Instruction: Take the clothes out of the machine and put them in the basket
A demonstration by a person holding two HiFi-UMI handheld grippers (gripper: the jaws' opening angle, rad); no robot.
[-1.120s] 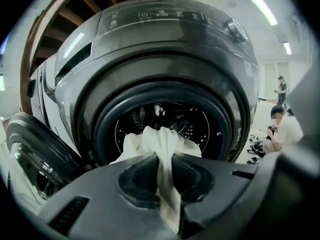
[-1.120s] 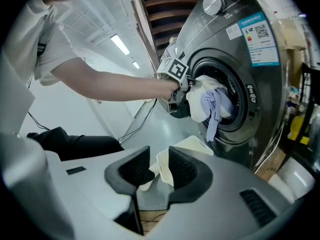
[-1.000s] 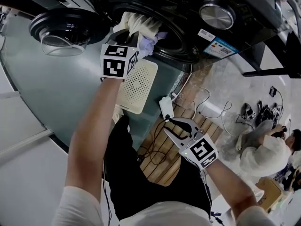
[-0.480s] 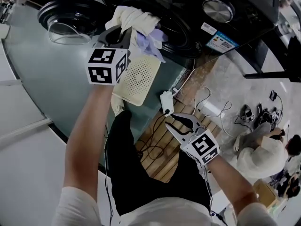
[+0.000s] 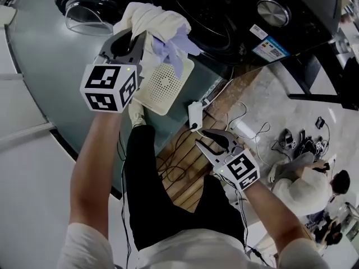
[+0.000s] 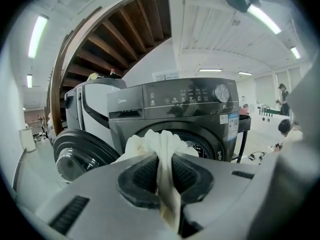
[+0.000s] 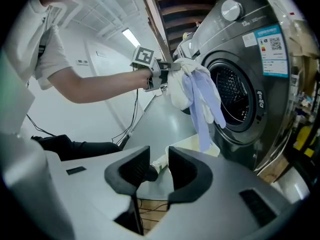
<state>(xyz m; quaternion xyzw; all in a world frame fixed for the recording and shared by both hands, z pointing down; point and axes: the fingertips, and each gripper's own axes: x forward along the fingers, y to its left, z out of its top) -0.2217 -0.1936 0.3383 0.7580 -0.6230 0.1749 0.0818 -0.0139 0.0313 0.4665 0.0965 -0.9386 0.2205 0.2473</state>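
The left hand-held gripper (image 5: 139, 38) is closed on the clothes (image 5: 154, 21), a cream bundle with a lilac piece (image 5: 171, 49) hanging from it. The bundle is outside the machine (image 5: 213, 21) and free of the rim of the round opening. It hangs over the basket (image 5: 180, 97), which stands on the grey floor (image 5: 50, 72) just before the machine. The open door (image 5: 92, 1) is to the left of the basket, and the wooden boards (image 5: 188, 167) with cables (image 5: 241, 116) are to its right.

The right hand-held gripper (image 5: 203, 140) is well apart from the clothes, over the boards. Its jaws stand apart and hold nothing.

The left gripper view shows the pads pressed on the cream cloth (image 6: 161, 149), with the front panel of the machine (image 6: 175, 101) behind. It does not show the basket or the lilac piece. The right gripper view looks from the side: there is open room between the bundle (image 7: 180, 91) and the drum (image 7: 232, 96). The lilac end (image 7: 204, 134) reaches down near the rim of the basket (image 7: 182, 144), but I cannot tell if they touch.
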